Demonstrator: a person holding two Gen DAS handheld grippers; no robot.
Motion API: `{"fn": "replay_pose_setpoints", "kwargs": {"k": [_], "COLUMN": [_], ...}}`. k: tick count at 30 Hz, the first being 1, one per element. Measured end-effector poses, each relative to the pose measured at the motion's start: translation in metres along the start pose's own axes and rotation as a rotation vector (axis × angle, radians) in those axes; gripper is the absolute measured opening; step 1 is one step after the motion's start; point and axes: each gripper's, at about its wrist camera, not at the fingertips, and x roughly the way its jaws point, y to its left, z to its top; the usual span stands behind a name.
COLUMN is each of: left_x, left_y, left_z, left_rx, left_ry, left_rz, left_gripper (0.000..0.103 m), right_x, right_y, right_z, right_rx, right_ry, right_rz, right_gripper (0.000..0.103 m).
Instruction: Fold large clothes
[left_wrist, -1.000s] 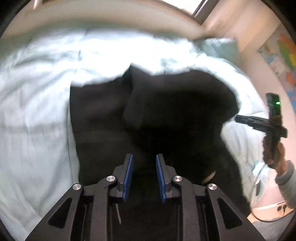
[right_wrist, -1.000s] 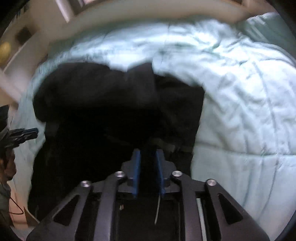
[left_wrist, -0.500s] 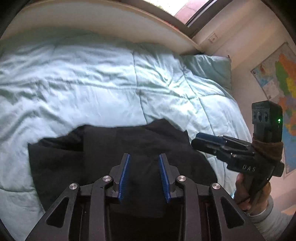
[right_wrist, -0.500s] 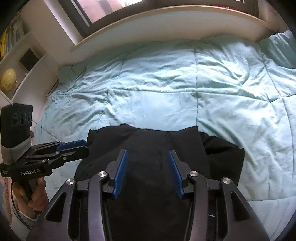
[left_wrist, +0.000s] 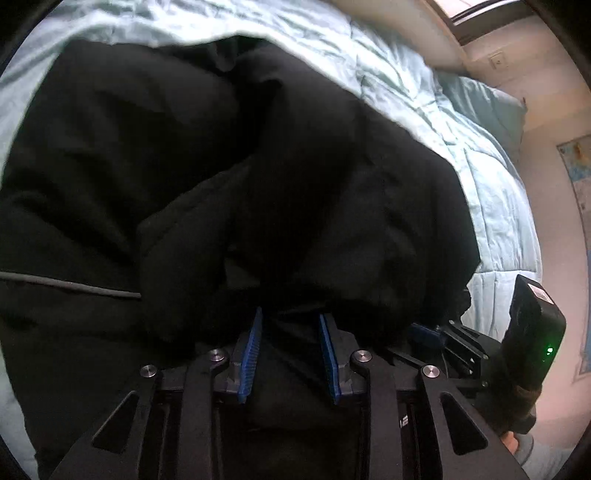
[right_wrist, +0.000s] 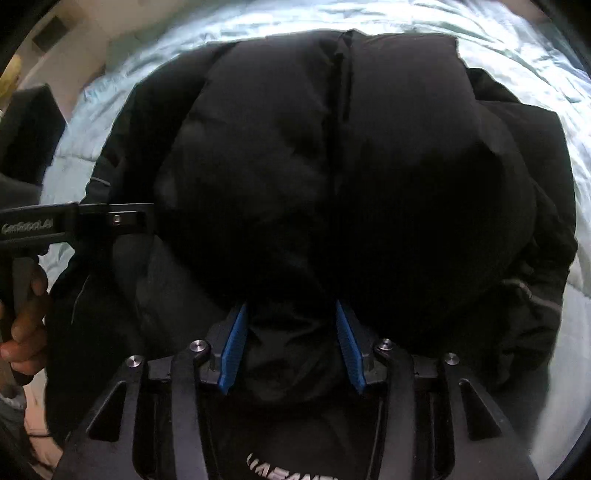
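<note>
Item: black padded jacket (right_wrist: 332, 158), quilted and puffy, with a centre seam or zip line running down the panel in the right wrist view. It lies bunched on a pale blue quilted duvet (left_wrist: 491, 173) that covers a bed, and it fills most of both views.

Left gripper (left_wrist: 291, 354): blue-padded jaws part way spread, with dark jacket fabric lying between them. The pads do not clearly press on it; whether anything is truly pinched cannot be told.

Right gripper (right_wrist: 291, 347): jaws spread somewhat wider and closing at this moment, a roll of jacket fabric between the pads, which are not yet seen biting on it.

Handling, by judgement: light for its bulk, soft, springy; the filling likely pushes a fold back open. The shell looks smooth and probably slippery, so a shallow pinch may slide off.

Where to take hold: a hem, seam or piped edge (left_wrist: 74, 286), taken deep between the pads, with both grippers well apart along one edge.

Also present: a pillow (left_wrist: 480, 103), a wall map (left_wrist: 580, 177).
</note>
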Motion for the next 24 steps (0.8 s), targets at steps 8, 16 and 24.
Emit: {"fn": "replay_pose_setpoints", "kwargs": {"k": [8,16,24], "left_x": [-0.050,-0.011,-0.109], "left_y": [-0.039,-0.011,0.004], "left_z": [-0.024,-0.029,-0.085], "left_rx": [0.124,-0.009,-0.019], "left_ry": [-0.079,-0.022,-0.099], "left_rz": [-0.121,-0.050,0.025], "left_gripper": [0.039,0.039,0.040], "right_x": [-0.065,-0.023,-0.105], "right_y": [0.025,-0.001,-0.020], "right_z": [-0.005,-0.008,-0.039], "right_rx": [-0.093,0.034,0.092], "right_ry": [-0.105,0.004,-0.078], "right_rz": [0.011,0.021,0.018], "right_gripper": [0.050,0.050,0.051]}}
